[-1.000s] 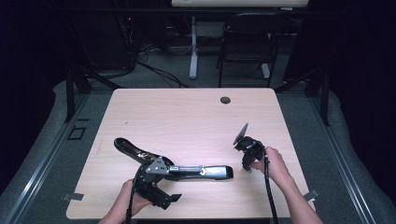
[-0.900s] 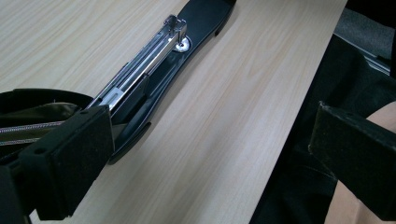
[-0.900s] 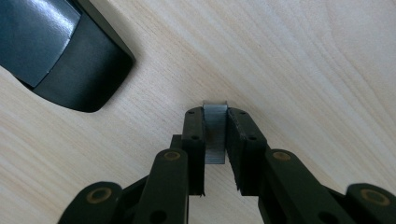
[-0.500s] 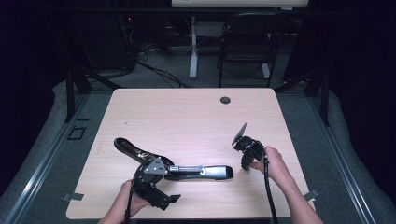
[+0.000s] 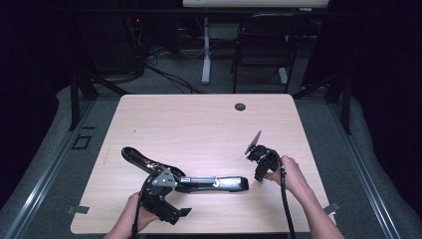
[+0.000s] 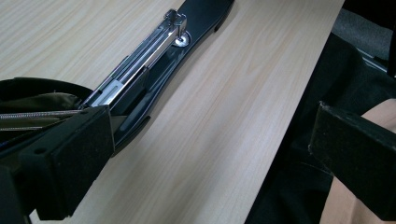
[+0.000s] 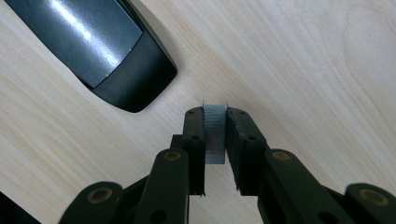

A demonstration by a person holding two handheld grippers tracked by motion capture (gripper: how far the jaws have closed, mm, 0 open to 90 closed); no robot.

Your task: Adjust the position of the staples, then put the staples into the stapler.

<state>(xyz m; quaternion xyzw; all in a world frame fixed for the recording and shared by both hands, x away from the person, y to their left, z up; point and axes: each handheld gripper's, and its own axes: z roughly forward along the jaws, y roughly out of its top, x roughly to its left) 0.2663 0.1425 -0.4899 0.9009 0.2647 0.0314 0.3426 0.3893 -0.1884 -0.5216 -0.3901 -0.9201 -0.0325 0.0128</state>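
A black stapler [image 5: 219, 182] lies swung open near the table's front edge, its top arm [image 5: 135, 156] reaching back to the left. Its metal staple channel [image 6: 140, 60] is bare. My left gripper [image 5: 171, 198] sits at the stapler's hinge end, jaws wide apart [image 6: 210, 135]. One pad [image 6: 79, 154] rests beside the channel and the other hangs past the table edge, with nothing between them. My right gripper [image 5: 259, 167] is just right of the stapler's front end [image 7: 116, 60]. It points down at the wood and is shut on a grey strip of staples [image 7: 215, 140].
The wooden table [image 5: 199, 124] has a round cable hole [image 5: 240, 106] at the back. A chair [image 5: 263, 45] and a desk leg [image 5: 205, 50] stand on the floor beyond. The person's forearms come in from the front edge.
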